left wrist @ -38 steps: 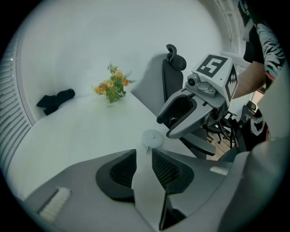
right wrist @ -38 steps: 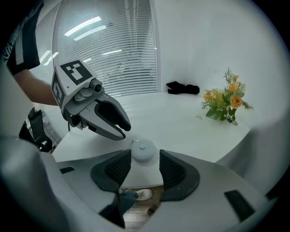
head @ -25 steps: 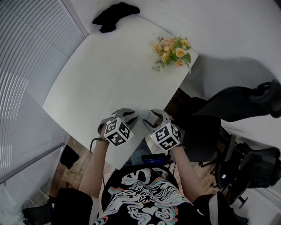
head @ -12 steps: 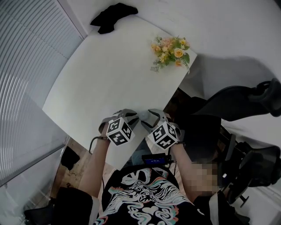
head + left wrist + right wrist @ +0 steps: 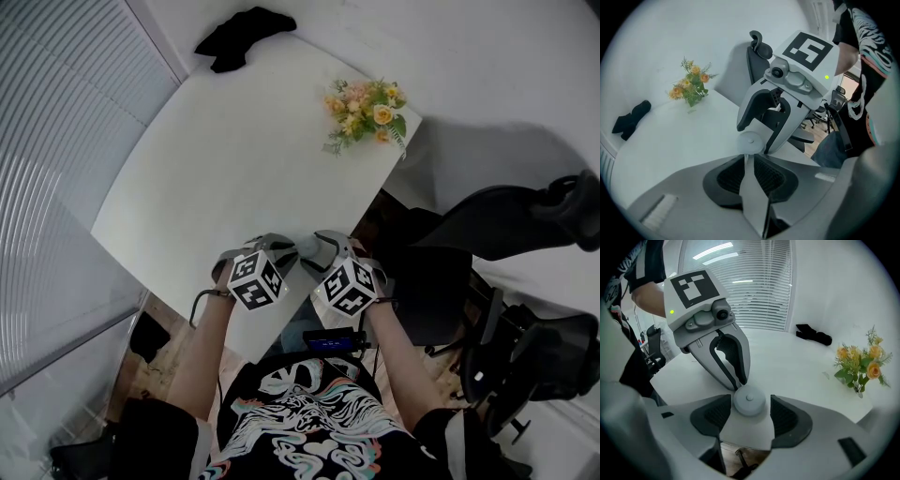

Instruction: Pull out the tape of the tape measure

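The tape measure [image 5: 749,402] is a small round grey disc with a centre button, lying at the white table's near edge. It sits between the wide-apart pads of my right gripper [image 5: 749,409], whose jaws are opening and do not touch it. In the left gripper view the disc [image 5: 751,141] lies just past my left gripper [image 5: 748,159]. Those jaws are closing, and their pads are almost together on a thin pale strip that comes from the disc's edge. In the head view both grippers [image 5: 302,251] meet tip to tip and hide the disc.
On the white table [image 5: 225,159] a small bunch of flowers [image 5: 367,111] stands at the far right corner and a black cloth [image 5: 242,33] lies at the far end. Window blinds [image 5: 56,141] run along the left. Black office chairs [image 5: 525,234] stand to the right.
The right gripper's marker cube has shifted slightly left and toward the table. The left gripper has stayed almost still.
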`<move>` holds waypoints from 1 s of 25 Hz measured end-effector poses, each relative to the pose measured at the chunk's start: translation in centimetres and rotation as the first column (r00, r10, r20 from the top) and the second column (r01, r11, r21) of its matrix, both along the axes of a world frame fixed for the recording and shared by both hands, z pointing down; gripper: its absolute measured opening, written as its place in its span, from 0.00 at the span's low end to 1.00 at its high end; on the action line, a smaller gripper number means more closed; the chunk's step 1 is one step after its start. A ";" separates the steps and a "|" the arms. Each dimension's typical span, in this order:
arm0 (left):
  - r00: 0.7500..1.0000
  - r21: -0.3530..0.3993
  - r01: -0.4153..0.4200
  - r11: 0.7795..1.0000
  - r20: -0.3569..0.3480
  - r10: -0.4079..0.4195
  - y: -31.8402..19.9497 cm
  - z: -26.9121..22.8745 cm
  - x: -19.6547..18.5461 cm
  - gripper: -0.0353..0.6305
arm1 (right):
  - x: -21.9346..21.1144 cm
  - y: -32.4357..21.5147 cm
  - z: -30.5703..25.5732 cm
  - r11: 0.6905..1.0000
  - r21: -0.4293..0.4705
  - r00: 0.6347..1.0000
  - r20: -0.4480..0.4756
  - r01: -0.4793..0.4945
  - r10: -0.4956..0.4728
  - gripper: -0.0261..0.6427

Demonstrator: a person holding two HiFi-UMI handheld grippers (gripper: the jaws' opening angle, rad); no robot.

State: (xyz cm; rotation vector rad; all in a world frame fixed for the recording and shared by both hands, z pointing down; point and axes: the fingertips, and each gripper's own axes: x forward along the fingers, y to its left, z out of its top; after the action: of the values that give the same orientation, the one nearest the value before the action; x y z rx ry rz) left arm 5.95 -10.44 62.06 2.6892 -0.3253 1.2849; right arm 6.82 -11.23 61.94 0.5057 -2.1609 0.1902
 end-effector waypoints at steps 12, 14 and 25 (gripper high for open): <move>1.000 -0.015 -0.023 1.000 -0.013 0.023 0.1 -0.1 0.1 0.14 | -0.9 0.2 -0.1 0.989 -0.010 0.989 -0.009 0.147 -0.147 0.42; 1.000 -0.018 -0.025 1.000 -0.013 0.025 0.1 -0.1 0.1 0.14 | -1.0 0.0 0.0 0.985 -0.007 0.985 -0.018 0.171 -0.171 0.41; 0.999 -0.025 -0.034 0.999 -0.011 0.033 -0.1 -0.1 0.1 0.12 | -1.1 0.0 0.1 0.973 -0.038 0.974 0.005 0.228 -0.228 0.37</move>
State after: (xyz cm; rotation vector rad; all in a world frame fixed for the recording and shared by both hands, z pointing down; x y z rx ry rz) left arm 6.09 -10.52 61.99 2.6909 -0.2626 1.2746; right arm 5.74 -11.23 62.02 0.2322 -2.1914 0.1038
